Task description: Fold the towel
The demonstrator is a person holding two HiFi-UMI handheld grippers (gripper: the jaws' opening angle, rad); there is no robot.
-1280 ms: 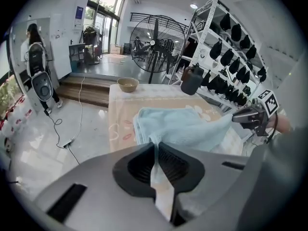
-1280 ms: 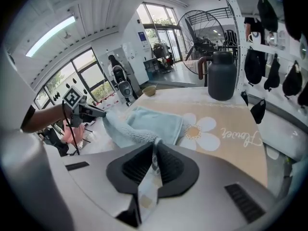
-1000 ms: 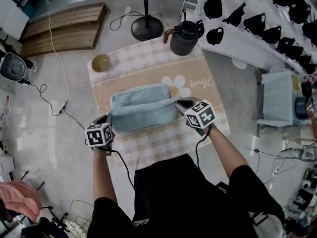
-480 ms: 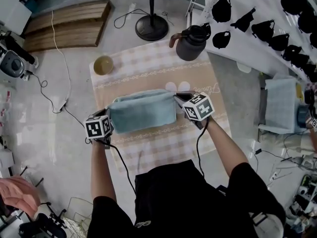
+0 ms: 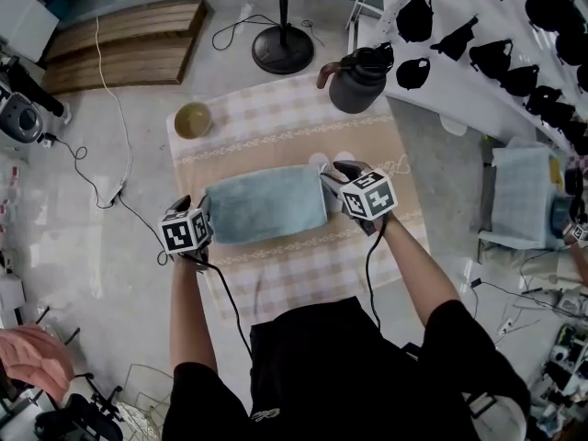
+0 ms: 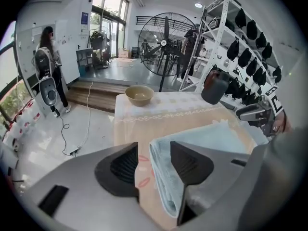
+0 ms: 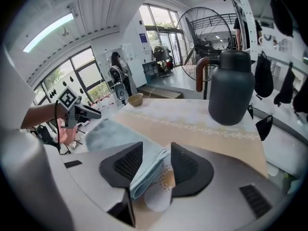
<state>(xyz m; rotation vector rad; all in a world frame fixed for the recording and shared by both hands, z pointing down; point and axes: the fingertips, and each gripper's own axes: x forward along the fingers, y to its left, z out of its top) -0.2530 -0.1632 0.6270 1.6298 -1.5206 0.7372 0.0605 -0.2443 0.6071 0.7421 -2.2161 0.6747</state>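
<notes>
The light blue towel (image 5: 266, 205) lies folded flat on the checked tablecloth (image 5: 276, 122). My left gripper (image 5: 204, 211) is at its left edge and my right gripper (image 5: 332, 176) at its right edge. Both sets of jaws have just been opening. In the left gripper view the towel (image 6: 211, 134) has its folded edge between the jaws of the left gripper (image 6: 154, 151), close to the right one, with a gap on the left. In the right gripper view the towel (image 7: 103, 129) leans its edge on the left jaw of the right gripper (image 7: 157, 151), loose.
A tan bowl (image 5: 192, 118) sits at the table's far left corner and a dark jug (image 5: 360, 78) at its far right. Beyond the table stand a fan base (image 5: 282, 50) and a wooden platform (image 5: 119, 44). A white rack with black caps (image 5: 478, 44) runs along the right.
The towel's raised layer has come down flat onto the lower half. Both grippers moved away from me and down with it, and their jaws have let go.
</notes>
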